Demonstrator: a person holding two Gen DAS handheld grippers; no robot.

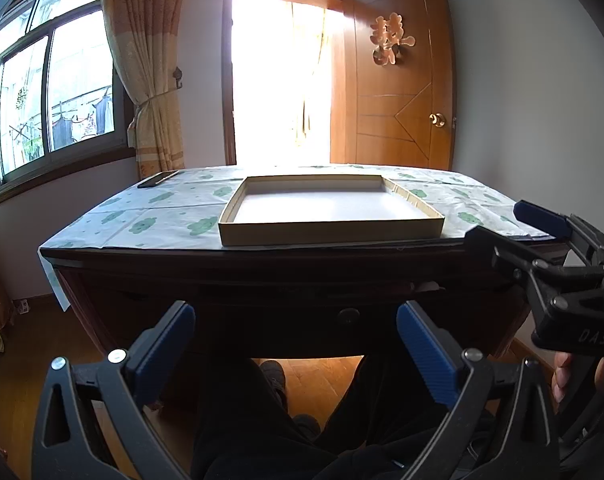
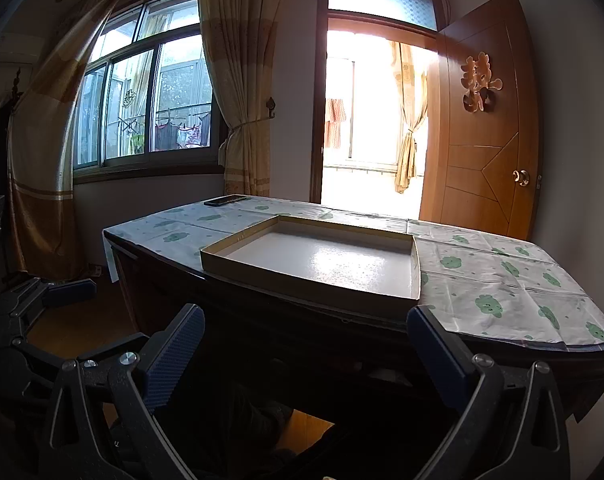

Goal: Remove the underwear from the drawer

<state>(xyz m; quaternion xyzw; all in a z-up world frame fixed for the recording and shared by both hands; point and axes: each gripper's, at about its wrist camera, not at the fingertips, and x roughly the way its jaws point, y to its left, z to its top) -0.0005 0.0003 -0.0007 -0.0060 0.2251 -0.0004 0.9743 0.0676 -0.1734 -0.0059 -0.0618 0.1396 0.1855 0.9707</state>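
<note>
A dark wooden desk has a shut drawer [image 1: 302,312] with a round knob [image 1: 348,315] in its front, deep in shadow. No underwear is in sight. My left gripper [image 1: 296,344] is open and empty, held in front of the drawer just below the knob. My right gripper [image 2: 305,344] is open and empty, in front of the desk's front edge; it also shows at the right of the left wrist view [image 1: 513,228]. The drawer front [image 2: 321,364] is very dark in the right wrist view.
A shallow cardboard tray [image 1: 329,232] [image 2: 302,284] lies empty on the cloud-patterned tablecloth [image 1: 150,216] [image 2: 501,288]. A dark phone [image 1: 158,179] [image 2: 225,200] lies at the far left corner. Behind are a window, curtains and an open wooden door [image 1: 397,80]. The person's dark-trousered legs [image 1: 262,420] are under the desk.
</note>
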